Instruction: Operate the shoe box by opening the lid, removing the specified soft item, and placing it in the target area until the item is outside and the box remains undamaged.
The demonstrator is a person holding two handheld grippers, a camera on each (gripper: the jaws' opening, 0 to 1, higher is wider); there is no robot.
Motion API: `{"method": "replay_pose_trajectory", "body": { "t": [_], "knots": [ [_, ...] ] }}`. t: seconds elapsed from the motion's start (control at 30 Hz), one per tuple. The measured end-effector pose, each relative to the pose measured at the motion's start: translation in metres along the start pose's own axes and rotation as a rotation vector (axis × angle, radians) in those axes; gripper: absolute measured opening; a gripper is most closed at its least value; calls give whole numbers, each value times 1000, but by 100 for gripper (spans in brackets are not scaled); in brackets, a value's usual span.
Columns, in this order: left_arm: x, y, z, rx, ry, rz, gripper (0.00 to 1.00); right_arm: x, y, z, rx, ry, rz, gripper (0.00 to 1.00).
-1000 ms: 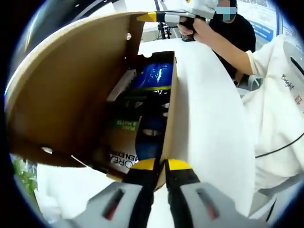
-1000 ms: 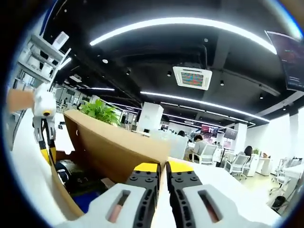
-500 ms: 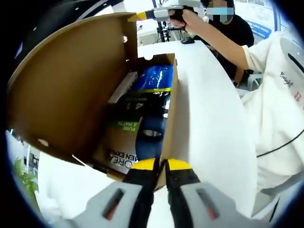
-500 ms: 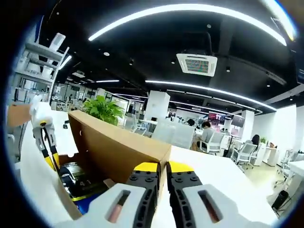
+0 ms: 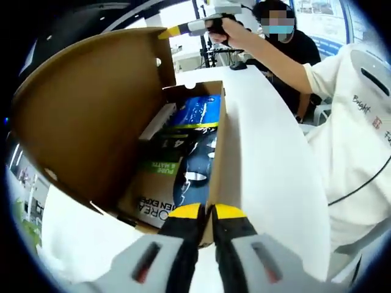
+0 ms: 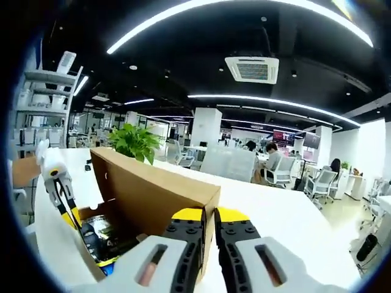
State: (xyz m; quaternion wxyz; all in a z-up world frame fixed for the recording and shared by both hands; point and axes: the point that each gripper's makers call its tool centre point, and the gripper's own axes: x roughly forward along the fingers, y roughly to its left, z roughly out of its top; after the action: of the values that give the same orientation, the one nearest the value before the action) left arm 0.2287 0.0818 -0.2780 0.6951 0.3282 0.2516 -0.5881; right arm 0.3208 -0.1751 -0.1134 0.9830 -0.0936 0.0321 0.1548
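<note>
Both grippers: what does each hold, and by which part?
Left gripper pinches the shoe box's near end wall; right gripper pinches the raised lid's edge.

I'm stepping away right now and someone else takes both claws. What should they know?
Left claw: shut on the near wall of the shoe box.
Right claw: shut on the edge of the lid.
Done: the lid is raised open.
Inside the box: a blue packet, a printed leaflet and dark items.
Left: take the soft item out and place it in the target area, without tearing the cardboard.
</note>
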Motion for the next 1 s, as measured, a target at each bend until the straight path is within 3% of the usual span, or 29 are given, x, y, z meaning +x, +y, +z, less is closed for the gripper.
{"method": "replay_pose_trajectory", "body": {
  "t": [0.23, 0.5, 0.67, 1.0],
  "knots": [
    [0, 0, 1, 4, -9, 9, 6, 8, -4, 2, -4, 23, 11, 4],
    [-2, 1, 2, 0, -45, 7, 6, 17, -9, 5, -22, 4, -32, 4],
    [-1, 1, 4, -3, -54, 12, 6, 22, -12, 7, -24, -32, -59, 4],
    [-1, 2, 5, -7, -87, 22, 7, 30, -17, 6, 56, -111, -68, 3]
  ]
}}
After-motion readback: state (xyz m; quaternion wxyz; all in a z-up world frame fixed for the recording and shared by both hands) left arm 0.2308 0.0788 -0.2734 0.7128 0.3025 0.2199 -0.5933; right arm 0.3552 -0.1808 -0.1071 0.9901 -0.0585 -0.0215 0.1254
